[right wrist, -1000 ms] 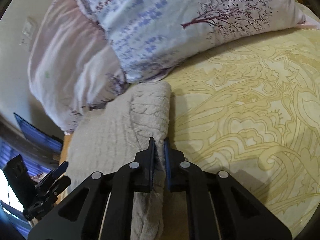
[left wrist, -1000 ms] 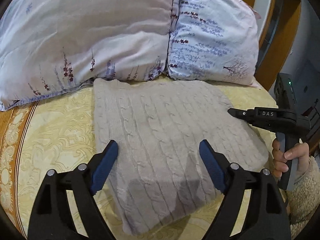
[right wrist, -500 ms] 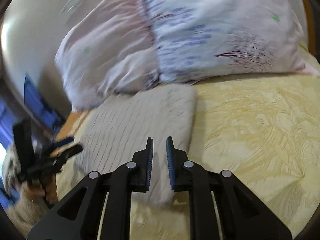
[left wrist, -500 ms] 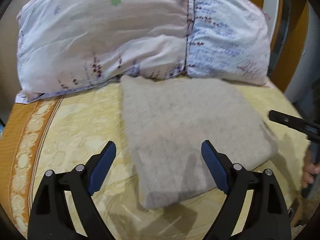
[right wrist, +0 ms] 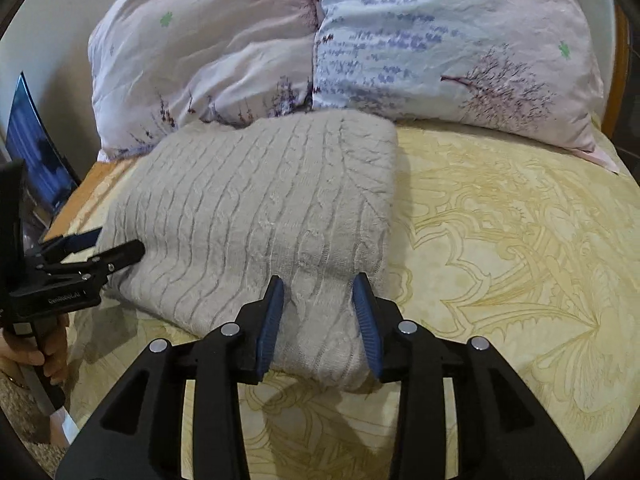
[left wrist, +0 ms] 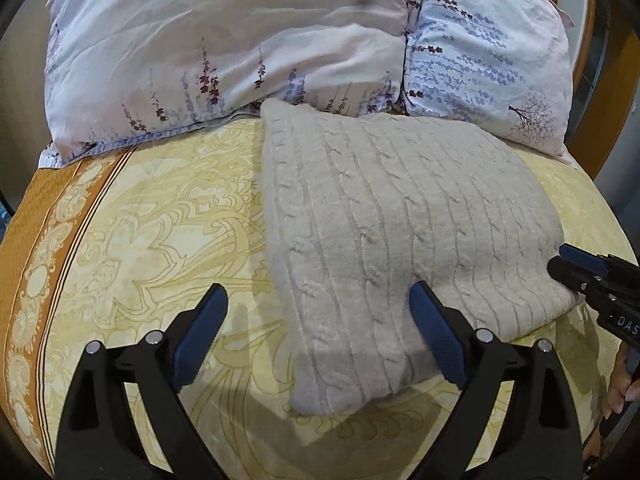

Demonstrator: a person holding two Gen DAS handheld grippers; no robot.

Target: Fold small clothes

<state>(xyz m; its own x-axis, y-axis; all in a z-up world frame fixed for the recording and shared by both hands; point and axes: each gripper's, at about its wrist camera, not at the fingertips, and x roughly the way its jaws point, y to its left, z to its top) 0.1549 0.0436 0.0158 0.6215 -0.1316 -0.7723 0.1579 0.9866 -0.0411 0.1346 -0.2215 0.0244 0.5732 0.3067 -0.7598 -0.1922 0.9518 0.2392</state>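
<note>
A grey cable-knit sweater [left wrist: 384, 216] lies folded into a thick rectangle on the yellow patterned bedspread [left wrist: 160, 232]; it also shows in the right wrist view [right wrist: 256, 208]. My left gripper [left wrist: 318, 332] is open and empty, just above the sweater's near left corner. My right gripper [right wrist: 318, 312] is open and empty, its jaws astride the sweater's near right corner. The right gripper also shows in the left wrist view [left wrist: 576, 272] at the sweater's right edge, and the left gripper shows in the right wrist view [right wrist: 108, 246] at its left edge.
Two floral pillows [left wrist: 248, 40] [left wrist: 488, 56] lean at the head of the bed, touching the sweater's far edge. A wooden headboard [left wrist: 588, 88] rises at the right. The bedspread's orange border [left wrist: 36, 240] marks the left edge.
My right gripper has let go of the sweater's edge and opened. Both grippers have drawn back toward the near side of the bed. The sweater lies still.
</note>
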